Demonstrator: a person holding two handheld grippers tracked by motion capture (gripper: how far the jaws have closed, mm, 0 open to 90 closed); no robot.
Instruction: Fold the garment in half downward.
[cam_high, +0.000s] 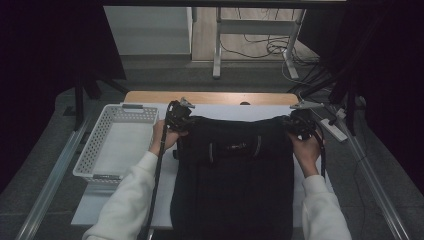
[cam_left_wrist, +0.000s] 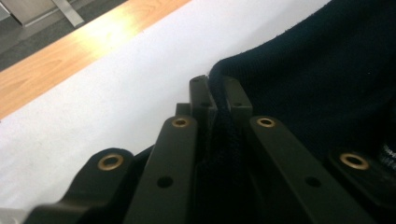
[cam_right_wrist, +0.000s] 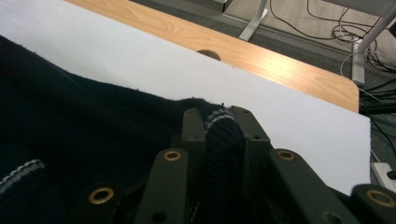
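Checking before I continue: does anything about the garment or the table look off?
Nothing stands out. The dark garment lies flat on the white sheet, each far corner pinched by the left gripper and right gripper. The white basket sits squarely.

A white basket (cam_high: 116, 142) sits left on the white table (cam_high: 90, 205).

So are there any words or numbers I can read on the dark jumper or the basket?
None can be read. The dark jumper has a small pale mark on its middle, too blurred to read. The white basket shows no writing.
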